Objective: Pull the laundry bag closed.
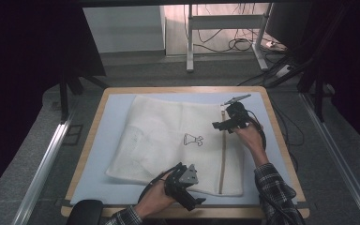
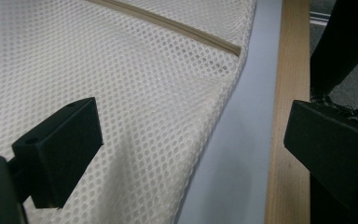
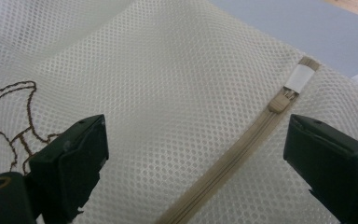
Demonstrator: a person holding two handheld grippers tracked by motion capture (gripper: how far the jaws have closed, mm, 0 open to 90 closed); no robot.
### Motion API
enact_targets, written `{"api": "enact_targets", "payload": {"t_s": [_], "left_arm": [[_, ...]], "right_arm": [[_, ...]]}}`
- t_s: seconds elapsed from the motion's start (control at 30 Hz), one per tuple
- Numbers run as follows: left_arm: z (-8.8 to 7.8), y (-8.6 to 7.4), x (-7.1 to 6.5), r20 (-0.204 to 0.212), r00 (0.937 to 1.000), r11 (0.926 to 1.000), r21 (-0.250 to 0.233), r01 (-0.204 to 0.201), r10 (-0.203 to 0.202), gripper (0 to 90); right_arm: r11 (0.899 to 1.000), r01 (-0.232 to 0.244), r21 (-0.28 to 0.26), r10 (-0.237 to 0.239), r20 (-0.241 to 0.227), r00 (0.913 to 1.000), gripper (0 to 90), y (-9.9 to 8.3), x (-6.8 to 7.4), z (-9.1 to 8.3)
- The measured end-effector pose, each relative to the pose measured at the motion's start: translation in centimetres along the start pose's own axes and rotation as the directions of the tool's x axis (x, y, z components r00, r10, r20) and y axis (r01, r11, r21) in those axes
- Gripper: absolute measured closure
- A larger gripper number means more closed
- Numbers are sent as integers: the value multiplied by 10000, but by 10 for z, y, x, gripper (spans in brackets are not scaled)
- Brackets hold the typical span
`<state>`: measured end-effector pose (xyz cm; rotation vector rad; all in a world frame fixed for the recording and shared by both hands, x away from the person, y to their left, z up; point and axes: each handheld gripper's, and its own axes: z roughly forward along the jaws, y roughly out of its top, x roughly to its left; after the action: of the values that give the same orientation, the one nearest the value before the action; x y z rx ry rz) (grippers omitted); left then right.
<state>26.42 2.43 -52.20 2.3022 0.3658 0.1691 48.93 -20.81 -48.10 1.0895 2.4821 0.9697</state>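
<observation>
The white mesh laundry bag (image 1: 168, 140) lies flat on the blue-topped worktop (image 1: 117, 105). My left claw (image 2: 191, 149) and right claw (image 3: 196, 163) are both spread, empty; I'd center the beige zipper (image 3: 242, 149) before pinching.

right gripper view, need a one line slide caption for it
Open right tool poised over a white mesh laundry bag, its beige zipper running between the jaws.

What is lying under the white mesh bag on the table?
The mesh bag lies flat on a pale blue mat, which covers a wooden table. Whether the bag holds anything cannot be seen through the mesh.
</observation>
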Motion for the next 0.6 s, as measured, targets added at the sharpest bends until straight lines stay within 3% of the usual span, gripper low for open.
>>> {"api": "enact_targets", "payload": {"t_s": [0.27,0.6], "left_arm": [[-6,-4,3,-128,9997,9998,22,184,-184,35],[-18,-8,9,-417,9986,9995,-90,317,-321,29]], "right_arm": [[9988,372,307,-369,-96,9993,19,-3,7,-2],[9983,567,-156,-572,-337,9978,0,-7,18,-10]]}}
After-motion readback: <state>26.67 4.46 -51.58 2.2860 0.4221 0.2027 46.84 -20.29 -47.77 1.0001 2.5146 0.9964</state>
